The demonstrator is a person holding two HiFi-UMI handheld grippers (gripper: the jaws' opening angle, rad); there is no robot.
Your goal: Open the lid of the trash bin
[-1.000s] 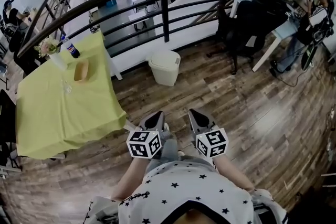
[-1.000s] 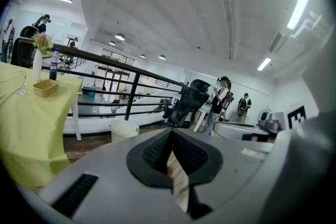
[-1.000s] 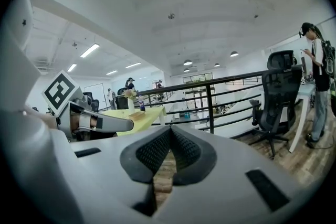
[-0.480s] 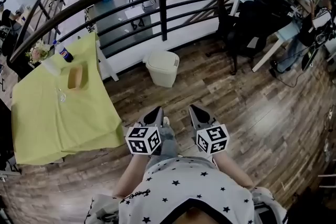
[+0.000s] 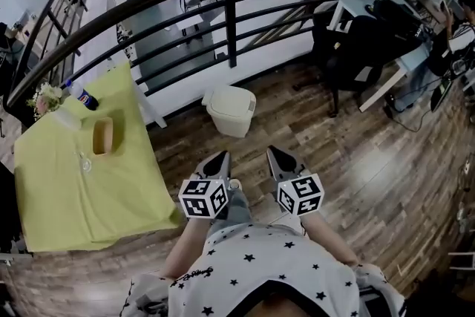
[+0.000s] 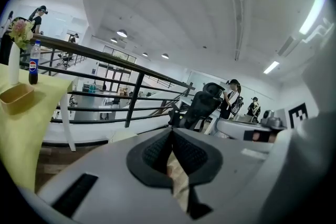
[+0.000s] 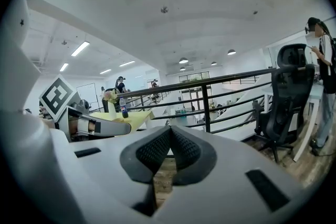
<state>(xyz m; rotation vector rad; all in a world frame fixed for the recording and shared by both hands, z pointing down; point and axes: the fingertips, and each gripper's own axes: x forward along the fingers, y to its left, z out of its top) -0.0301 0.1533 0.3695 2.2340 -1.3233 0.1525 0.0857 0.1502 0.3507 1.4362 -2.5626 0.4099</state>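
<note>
Both claws clenched, empty: left claw (image 5: 220, 159) & right claw (image 5: 274, 155) side by side. Trash bin (image 5: 231, 113) stands well ahead of both by the railing (image 5: 231, 18), lid (image 5: 232, 96) down. Likely best approach: close in first, then lift the lid's front edge slowly w/ one claw. Wood floor (image 5: 356, 159); yellow tabletop (image 5: 67, 182) left of left claw.

The off-white trash bin (image 5: 231, 119) stands upright on the wood floor (image 5: 356, 159), its lid (image 5: 234, 97) shut, just beside the white wall (image 5: 182, 91) under the railing (image 5: 231, 11).
</note>
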